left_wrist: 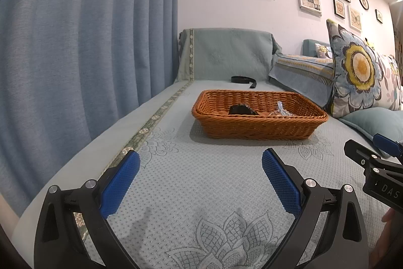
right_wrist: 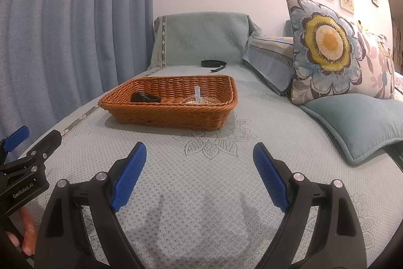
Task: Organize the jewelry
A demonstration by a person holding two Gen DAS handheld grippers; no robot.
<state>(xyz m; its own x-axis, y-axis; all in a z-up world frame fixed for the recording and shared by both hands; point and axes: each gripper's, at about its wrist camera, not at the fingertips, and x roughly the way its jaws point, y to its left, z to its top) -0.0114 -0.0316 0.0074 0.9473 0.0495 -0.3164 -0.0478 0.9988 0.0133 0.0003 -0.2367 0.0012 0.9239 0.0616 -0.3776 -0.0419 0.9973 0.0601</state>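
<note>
Wicker basket: holds a dark object, partly hidden, perhaps a pouch.
Left gripper: jaws released, empty.
Right gripper: jaws released, empty.

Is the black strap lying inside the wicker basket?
No. In the right wrist view the black strap lies on the sofa cover beyond the wicker basket, near the backrest.

1. The basket wall hides the lower parts of the dark item and the clear item inside; what either is cannot be told.
2. In the left view, the right gripper is cut off at 3 o'clock.
3. In the right view, the left gripper is cut off at 9 o'clock.
4. The strap beyond the basket is too small to identify.
</note>
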